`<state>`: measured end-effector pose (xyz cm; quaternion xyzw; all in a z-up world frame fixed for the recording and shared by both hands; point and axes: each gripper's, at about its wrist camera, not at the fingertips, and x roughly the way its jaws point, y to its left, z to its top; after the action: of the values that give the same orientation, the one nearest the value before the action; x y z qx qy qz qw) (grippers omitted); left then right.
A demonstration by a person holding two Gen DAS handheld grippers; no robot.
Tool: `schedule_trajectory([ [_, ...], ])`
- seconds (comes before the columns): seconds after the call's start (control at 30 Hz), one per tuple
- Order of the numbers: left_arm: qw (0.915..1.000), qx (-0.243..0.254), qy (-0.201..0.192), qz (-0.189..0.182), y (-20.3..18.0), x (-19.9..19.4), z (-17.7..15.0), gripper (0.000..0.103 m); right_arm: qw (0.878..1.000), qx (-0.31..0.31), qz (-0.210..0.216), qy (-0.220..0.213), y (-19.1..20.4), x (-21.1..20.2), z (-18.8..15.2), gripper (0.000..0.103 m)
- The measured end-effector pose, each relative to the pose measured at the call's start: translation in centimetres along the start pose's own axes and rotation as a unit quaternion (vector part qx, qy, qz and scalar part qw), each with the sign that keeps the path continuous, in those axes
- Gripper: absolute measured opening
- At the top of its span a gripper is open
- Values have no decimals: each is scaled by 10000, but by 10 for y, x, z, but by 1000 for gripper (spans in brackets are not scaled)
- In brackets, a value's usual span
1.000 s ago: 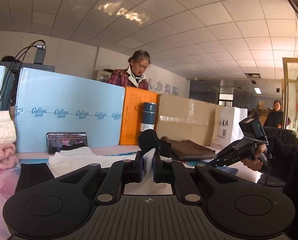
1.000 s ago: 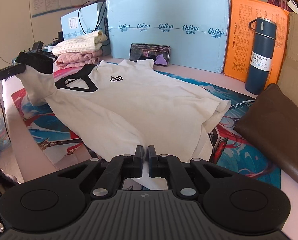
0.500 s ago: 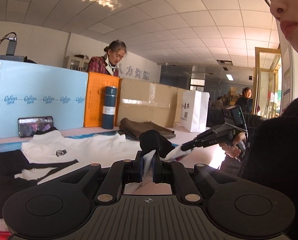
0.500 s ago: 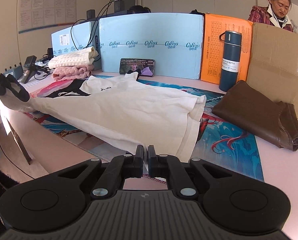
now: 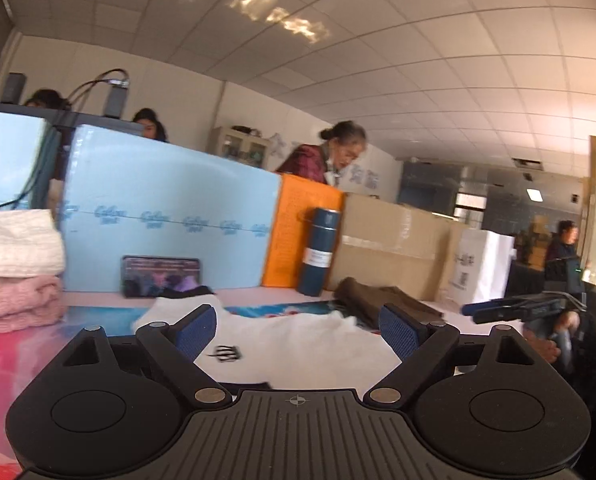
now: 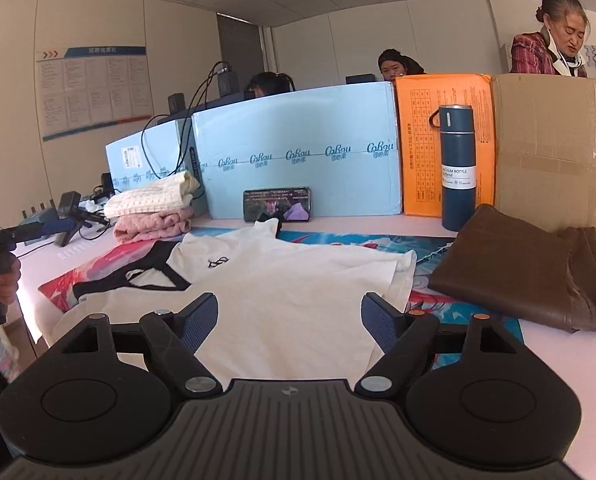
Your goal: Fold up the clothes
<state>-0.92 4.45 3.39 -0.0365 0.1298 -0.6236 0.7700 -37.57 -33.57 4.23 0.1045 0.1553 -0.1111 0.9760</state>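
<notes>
Flanking white shirt [image 6: 281,280], bottle [image 6: 457,168], brown garment [image 6: 514,268]

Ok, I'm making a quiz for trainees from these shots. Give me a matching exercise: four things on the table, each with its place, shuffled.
1. shirt
2. bottle
3. phone
4. pink knit

a. under the cream knit
b. spread flat on the mat
c. leaning on the blue board
d. upright before the orange board

Pairs: 1-b, 2-d, 3-c, 4-a
</notes>
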Motion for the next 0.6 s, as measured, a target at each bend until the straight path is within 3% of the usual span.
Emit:
schedule_trajectory([
  [0.2,9933,-52,805,831,48,59,-6,89,9912,920,-897,309,-47,103,34,80],
  [0.33,9814,-87,1336,1379,79,98,-10,89,9781,1463,-1335,649,-80,172,45,77],
  [0.43,9686,-113,1729,1785,103,127,-13,88,9714,1490,-1598,932,-94,211,46,77],
  [0.5,9582,-129,1988,2053,119,147,-15,57,9668,1440,-1788,1123,-99,233,41,76],
  [0.53,9540,-101,2070,2164,124,154,-16,19,9657,1394,-1846,1177,-100,240,39,68],
  [0.57,9536,23,2032,2220,119,151,-15,14,9663,1292,-1879,1197,-99,244,37,59],
  [0.6,9531,148,1993,2274,115,149,-14,13,9670,1179,-1908,1211,-98,247,35,34],
])
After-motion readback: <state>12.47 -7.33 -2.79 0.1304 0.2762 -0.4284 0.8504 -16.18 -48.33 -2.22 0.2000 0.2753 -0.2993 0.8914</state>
